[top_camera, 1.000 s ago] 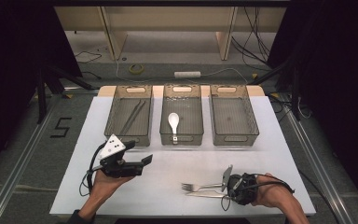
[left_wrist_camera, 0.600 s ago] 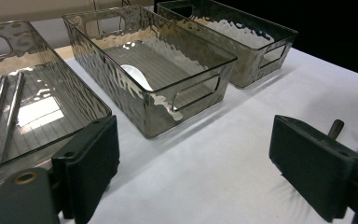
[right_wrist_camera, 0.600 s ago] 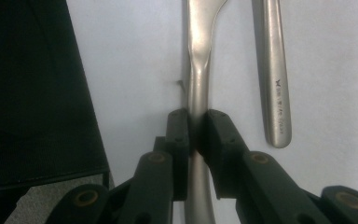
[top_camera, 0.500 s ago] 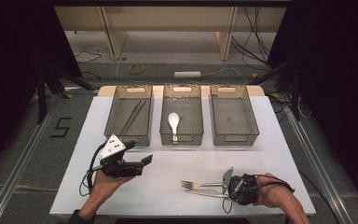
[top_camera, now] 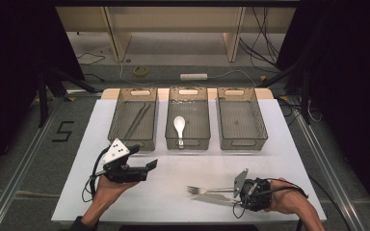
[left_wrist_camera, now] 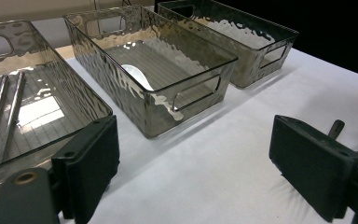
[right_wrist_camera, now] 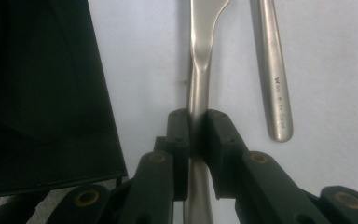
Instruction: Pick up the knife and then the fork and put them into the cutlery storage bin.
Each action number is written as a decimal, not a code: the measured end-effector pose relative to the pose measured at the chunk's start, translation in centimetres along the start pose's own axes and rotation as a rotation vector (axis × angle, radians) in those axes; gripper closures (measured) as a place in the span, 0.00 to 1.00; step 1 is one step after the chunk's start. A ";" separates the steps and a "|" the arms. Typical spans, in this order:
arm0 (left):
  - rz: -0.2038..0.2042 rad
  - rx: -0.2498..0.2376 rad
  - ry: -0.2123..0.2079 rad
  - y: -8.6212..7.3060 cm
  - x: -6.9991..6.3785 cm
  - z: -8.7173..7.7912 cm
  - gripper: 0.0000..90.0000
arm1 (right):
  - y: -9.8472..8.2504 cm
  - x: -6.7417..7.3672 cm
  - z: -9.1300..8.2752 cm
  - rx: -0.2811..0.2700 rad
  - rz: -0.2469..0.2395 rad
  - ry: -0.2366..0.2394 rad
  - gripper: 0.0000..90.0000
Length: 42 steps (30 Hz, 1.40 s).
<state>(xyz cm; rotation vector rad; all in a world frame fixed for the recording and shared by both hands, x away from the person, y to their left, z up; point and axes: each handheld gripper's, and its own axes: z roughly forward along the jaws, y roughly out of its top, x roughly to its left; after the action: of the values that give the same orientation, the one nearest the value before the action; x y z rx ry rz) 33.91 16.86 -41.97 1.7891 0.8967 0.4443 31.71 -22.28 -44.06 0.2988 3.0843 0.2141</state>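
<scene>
Now the right hand-held gripper (right_wrist_camera: pixel 193 140) has its jaws squeezed tight on the fork (right_wrist_camera: pixel 199 70) handle. The fork lies flat on the counter (top_camera: pixel 173 202), at about 5 o'clock. A knife (right_wrist_camera: pixel 274 70) lies just beside it. The left hand-held gripper (left_wrist_camera: pixel 193 158) waits at 7 o'clock, wide open and empty. I think the next move is to lift the fork and carry it to a bin. I count three bins (top_camera: pixel 243 115), one fork, one knife, one white spoon (top_camera: pixel 179 124) and two chopsticks (top_camera: pixel 137 120).
</scene>
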 end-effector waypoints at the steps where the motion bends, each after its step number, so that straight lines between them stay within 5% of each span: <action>1: 0.000 0.000 0.000 0.0 0.0 0.0 0.17 | -0.2 -0.2 -0.1 -0.023 -0.010 0.001 0.90; 7: 0.000 0.000 0.001 0.0 0.1 0.0 0.17 | -0.8 -0.9 -1.7 -0.150 0.096 0.001 0.90; 9: 0.000 -0.001 0.002 0.0 0.0 0.0 0.17 | -1.1 -1.7 -2.2 -0.225 0.153 -0.020 0.90; 13: -0.001 -0.001 0.001 0.0 0.0 0.0 0.17 | -1.8 -3.5 -3.0 -0.347 0.339 -0.032 0.90; 19: -0.004 0.000 0.002 0.0 0.1 0.0 0.17 | -2.8 -6.0 -3.5 -0.452 0.495 -0.036 0.90; 27: -0.004 0.003 0.003 0.0 0.1 0.0 0.17 | -3.0 -8.4 -4.7 -0.532 0.563 -0.044 0.90; 30: -0.004 0.001 0.002 0.0 0.2 0.1 0.17 | -2.7 -10.3 -5.5 -0.575 0.610 -0.059 0.90; 42: -0.009 -0.007 0.001 0.1 0.2 0.0 0.17 | -1.0 -15.3 -7.2 -0.593 0.715 -0.098 0.90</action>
<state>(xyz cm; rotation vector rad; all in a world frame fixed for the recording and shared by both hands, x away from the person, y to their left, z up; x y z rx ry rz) 34.10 16.97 -41.95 1.7778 0.9021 0.4423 46.20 -27.13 -36.78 1.2852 2.5113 1.0452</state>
